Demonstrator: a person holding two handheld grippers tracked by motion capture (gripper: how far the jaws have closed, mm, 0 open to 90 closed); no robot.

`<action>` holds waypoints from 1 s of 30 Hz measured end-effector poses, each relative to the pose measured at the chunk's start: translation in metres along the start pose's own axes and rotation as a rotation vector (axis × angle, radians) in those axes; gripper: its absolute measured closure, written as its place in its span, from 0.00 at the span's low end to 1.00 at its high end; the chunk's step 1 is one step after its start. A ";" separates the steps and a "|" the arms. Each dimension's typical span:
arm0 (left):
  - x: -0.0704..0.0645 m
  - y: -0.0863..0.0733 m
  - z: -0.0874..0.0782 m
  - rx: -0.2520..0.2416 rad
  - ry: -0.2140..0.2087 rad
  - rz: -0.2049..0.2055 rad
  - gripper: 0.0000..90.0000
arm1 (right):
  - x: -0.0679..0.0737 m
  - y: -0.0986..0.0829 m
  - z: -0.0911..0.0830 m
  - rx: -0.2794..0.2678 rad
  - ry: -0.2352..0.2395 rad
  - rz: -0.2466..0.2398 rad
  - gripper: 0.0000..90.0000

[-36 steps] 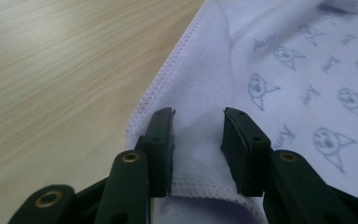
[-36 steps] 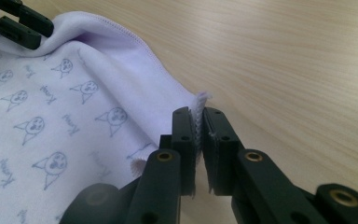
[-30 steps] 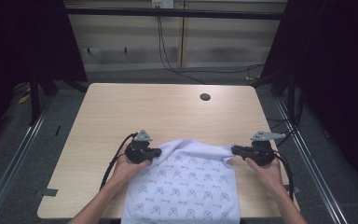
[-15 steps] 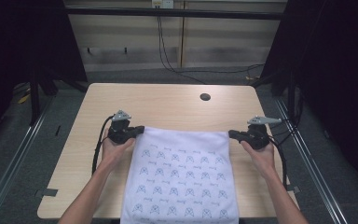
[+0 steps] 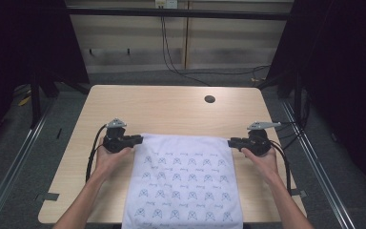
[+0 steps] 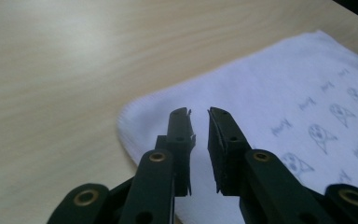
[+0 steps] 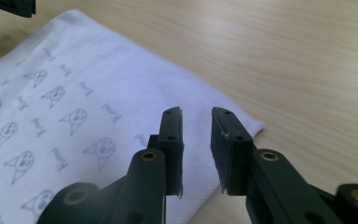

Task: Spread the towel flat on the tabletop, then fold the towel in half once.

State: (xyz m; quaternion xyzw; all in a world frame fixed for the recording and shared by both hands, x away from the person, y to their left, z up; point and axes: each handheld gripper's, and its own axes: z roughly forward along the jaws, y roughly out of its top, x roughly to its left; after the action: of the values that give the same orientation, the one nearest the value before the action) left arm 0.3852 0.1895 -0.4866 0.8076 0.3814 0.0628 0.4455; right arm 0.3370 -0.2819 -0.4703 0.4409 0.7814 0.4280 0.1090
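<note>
I see both forearms reaching forward, left claw (image 5: 137, 140) and right claw (image 5: 232, 142) pointing inward, jaws parted.

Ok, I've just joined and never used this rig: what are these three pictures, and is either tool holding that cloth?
There is no robot here: a person holds a two-jaw tool in each hand. The high view looks down on the wooden table from above. A white printed cloth lies flat, its near end hanging over the table's edge. The left gripper and right gripper sit at its far corners. The other two pictures come from cameras on the tools, looking along their black jaws. In both, the jaws stand slightly apart above the cloth's corner, gripping nothing.
</note>
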 end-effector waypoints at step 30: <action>0.002 -0.029 -0.033 0.043 0.003 0.020 0.80 | 0.016 -0.009 0.017 0.097 0.012 -0.058 0.72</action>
State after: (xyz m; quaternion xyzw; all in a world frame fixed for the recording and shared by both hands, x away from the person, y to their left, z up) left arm 0.3561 0.2221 -0.4903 0.8205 0.3752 0.0603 0.4269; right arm 0.3319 -0.2619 -0.4844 0.4201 0.8144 0.3887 0.0953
